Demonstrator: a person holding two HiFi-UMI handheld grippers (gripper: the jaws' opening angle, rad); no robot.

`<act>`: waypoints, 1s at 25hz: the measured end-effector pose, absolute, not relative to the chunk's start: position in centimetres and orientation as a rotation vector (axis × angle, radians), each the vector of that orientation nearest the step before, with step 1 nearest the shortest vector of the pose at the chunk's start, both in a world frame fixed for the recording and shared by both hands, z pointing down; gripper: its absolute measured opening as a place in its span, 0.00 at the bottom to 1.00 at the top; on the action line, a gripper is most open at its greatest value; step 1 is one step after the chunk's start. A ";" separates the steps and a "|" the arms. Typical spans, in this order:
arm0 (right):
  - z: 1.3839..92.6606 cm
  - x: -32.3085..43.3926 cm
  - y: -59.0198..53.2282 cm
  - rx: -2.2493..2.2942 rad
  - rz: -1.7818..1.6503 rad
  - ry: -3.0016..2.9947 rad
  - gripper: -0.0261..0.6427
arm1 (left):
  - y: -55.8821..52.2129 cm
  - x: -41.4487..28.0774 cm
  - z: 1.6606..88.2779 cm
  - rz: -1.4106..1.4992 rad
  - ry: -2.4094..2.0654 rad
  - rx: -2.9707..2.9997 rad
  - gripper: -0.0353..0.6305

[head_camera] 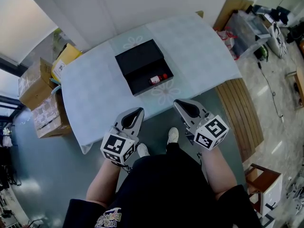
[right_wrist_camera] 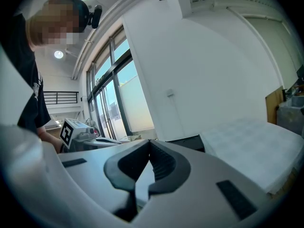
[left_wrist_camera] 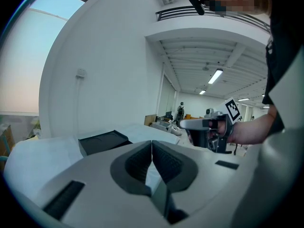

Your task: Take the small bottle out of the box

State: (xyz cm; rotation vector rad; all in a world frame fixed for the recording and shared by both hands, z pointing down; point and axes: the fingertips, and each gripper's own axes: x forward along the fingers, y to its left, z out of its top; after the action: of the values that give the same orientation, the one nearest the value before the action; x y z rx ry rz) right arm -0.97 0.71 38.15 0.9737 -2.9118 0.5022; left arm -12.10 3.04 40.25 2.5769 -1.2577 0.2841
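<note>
The small bottle (head_camera: 156, 79) lies on its side inside the open black box (head_camera: 142, 64). It has a pale body and a red cap at its right end as the head view shows it. It rests in the box's nearer, deeper half, toward the right-hand corner. The farther half is a flat black panel. The box sits slantwise near the middle of the desk (head_camera: 95, 94), which is covered by a pale checked cloth with faint flower prints. The bottle is uncovered from above.

Cardboard boxes (head_camera: 35, 87) are stacked on the floor beside the desk's left end. A slatted wooden bench (head_camera: 243, 113) stands at the desk's right side, and a clear plastic crate (head_camera: 247, 30) sits beyond it. The person's pale shoes (head_camera: 173, 135) show on the grey floor just below the desk's near edge.

The left tongs (head_camera: 137, 110) point toward the desk at its near edge, short of the box. In the left gripper view their dark ribbed pads (left_wrist_camera: 164, 163) meet at the tip with nothing between them. The right tongs (head_camera: 176, 102) are level with them, a little to the right and likewise apart from the box. In the right gripper view these jaws are also pressed together and empty. Neither pair touches the box, the bottle or the cloth.
</note>
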 end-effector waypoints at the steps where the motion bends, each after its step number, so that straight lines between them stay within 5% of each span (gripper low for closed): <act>1: 38.3 -0.7 0.3 0.967 0.506 -2.914 0.07 | 2.7 -11.8 40.3 0.285 -1.262 2.573 0.10; 25: 40.0 3.4 -6.0 0.718 0.580 -2.975 0.07 | -1.9 -6.9 41.7 0.349 -1.442 2.442 0.10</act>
State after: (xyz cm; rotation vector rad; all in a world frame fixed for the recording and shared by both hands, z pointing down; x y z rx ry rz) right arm 3.45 -6.02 40.03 0.7183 -2.9750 0.5803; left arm -6.88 -1.93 41.72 2.4420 -1.4416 0.3486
